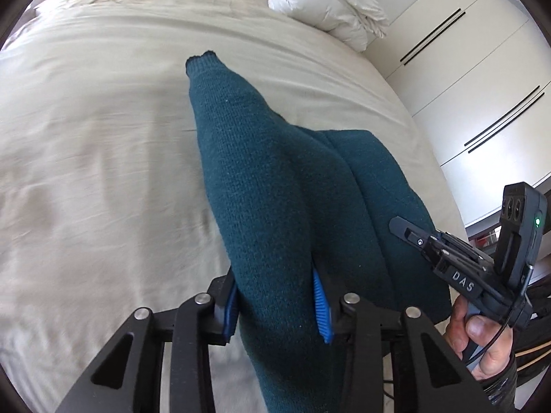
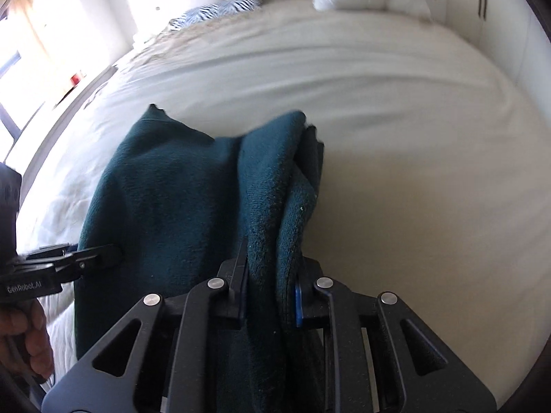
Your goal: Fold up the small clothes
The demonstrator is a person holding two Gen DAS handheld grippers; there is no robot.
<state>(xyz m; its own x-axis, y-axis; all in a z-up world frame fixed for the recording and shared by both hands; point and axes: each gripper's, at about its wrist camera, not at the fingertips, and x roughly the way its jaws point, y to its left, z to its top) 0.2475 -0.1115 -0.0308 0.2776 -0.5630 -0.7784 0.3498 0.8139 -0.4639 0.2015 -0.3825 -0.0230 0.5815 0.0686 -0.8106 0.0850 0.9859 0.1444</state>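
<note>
Left gripper (image 1: 279, 304) and right gripper (image 2: 270, 296) each clamp a bunched sweater (image 1: 275, 186) edge; bare bed (image 1: 103, 144) all around the sweater.

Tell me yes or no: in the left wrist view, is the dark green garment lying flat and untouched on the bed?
No: the left gripper pinches the dark green garment between its blue pads.

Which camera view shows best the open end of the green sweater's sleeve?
The left wrist view: the sleeve of the green sweater stretches away from the camera, and its open end shows whole against the bed. The right wrist view shows only bunched folds.
</note>
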